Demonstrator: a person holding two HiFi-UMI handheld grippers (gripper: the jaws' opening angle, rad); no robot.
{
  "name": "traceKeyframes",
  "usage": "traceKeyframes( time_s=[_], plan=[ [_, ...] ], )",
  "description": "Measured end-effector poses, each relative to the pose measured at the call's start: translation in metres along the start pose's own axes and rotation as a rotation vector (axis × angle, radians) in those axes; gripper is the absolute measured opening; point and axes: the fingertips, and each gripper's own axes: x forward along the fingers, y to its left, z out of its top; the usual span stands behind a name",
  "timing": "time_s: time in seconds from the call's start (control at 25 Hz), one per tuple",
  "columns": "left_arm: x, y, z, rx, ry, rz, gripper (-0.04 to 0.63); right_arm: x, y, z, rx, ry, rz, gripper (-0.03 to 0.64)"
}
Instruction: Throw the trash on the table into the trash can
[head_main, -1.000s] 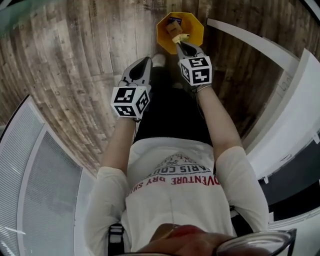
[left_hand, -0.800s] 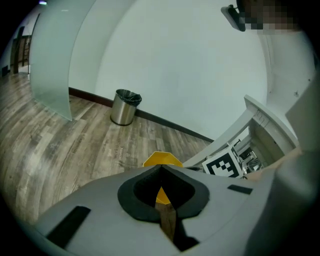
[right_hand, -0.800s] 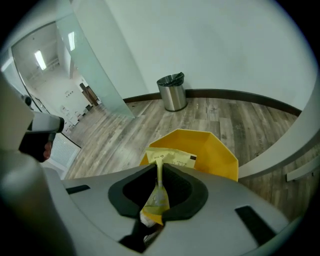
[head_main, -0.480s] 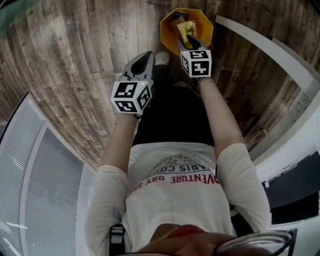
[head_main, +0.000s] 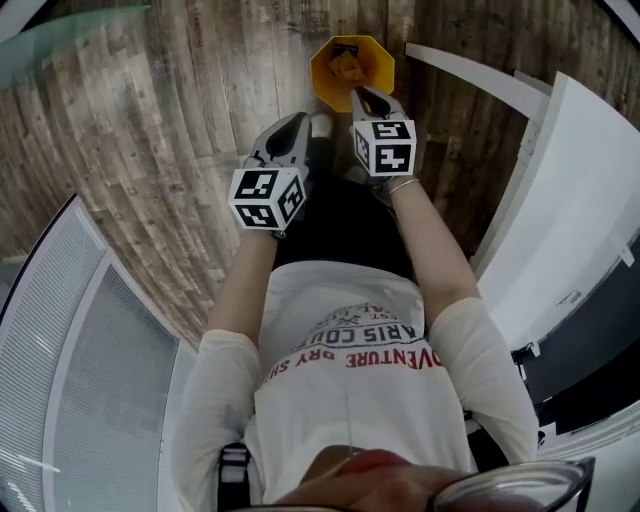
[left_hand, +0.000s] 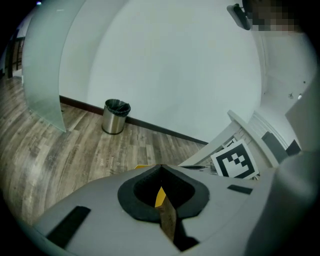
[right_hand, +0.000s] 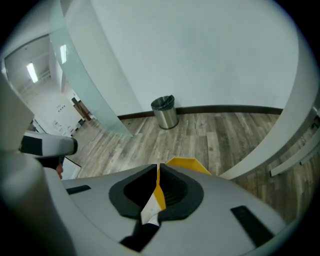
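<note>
Orange trash can (head_main: 322, 72) in the head view holds the tan wrapper (head_main: 345, 66), which lies just beyond the right gripper (head_main: 363, 96). The sound move is to lift away without knocking the rim.

Left gripper view: the left gripper (left_hand: 160, 170) is pressed together and empty, with the can's edge peeking past it.

Right gripper view: the jaws have just been closing and now meet on nothing, and the can sits just ahead.
</note>
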Motion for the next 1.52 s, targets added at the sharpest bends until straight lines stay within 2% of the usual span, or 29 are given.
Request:
traceKeyframes(
  time_s=[0.2, 0.32, 0.52, 0.64, 0.76, 0.84, 0.96, 1.04, 1.2, 1.32, 1.52],
  plan=[
    [-0.056, -0.058, 0.065, 0.047, -0.056, -0.056, 0.023, -0.1, 0.033, 0.072, -0.036, -0.11, -0.023, 0.029],
    [-0.09, -0.096, 0.11, 0.108, -0.088, -0.102, 0.023, -0.163, 0.051, 0.121, -0.035, -0.211, -0.043, 0.028],
    [-0.143, -0.184, 0.175, 0.23, -0.159, -0.254, 0.023, -0.276, 0.061, 0.184, -0.063, -0.406, -0.127, 0.026],
    [-0.163, -0.234, 0.2, 0.351, -0.194, -0.338, 0.023, -0.342, 0.052, 0.206, -0.031, -0.519, -0.21, 0.026],
    [-0.17, -0.288, 0.206, 0.526, -0.201, -0.407, 0.023, -0.398, 0.031, 0.21, 0.052, -0.615, -0.296, 0.026],
    [-0.174, -0.33, 0.199, 0.602, -0.194, -0.477, 0.023, -0.435, 0.015, 0.202, 0.107, -0.664, -0.349, 0.026],
    [-0.18, -0.4, 0.182, 0.652, -0.178, -0.609, 0.023, -0.497, -0.012, 0.175, 0.172, -0.736, -0.449, 0.026],
    [-0.184, -0.451, 0.161, 0.692, -0.162, -0.706, 0.023, -0.546, -0.033, 0.144, 0.208, -0.781, -0.546, 0.026],
    [-0.194, -0.546, 0.098, 0.731, -0.089, -0.894, 0.023, -0.646, -0.073, 0.062, 0.302, -0.873, -0.738, 0.026],
    [-0.21, -0.602, 0.043, 0.767, -0.05, -0.993, 0.023, -0.704, -0.09, -0.004, 0.381, -0.918, -0.833, 0.026],
    [-0.236, -0.678, -0.048, 0.846, 0.02, -1.136, 0.022, -0.775, -0.1, -0.115, 0.498, -0.936, -0.986, 0.026]
  ],
)
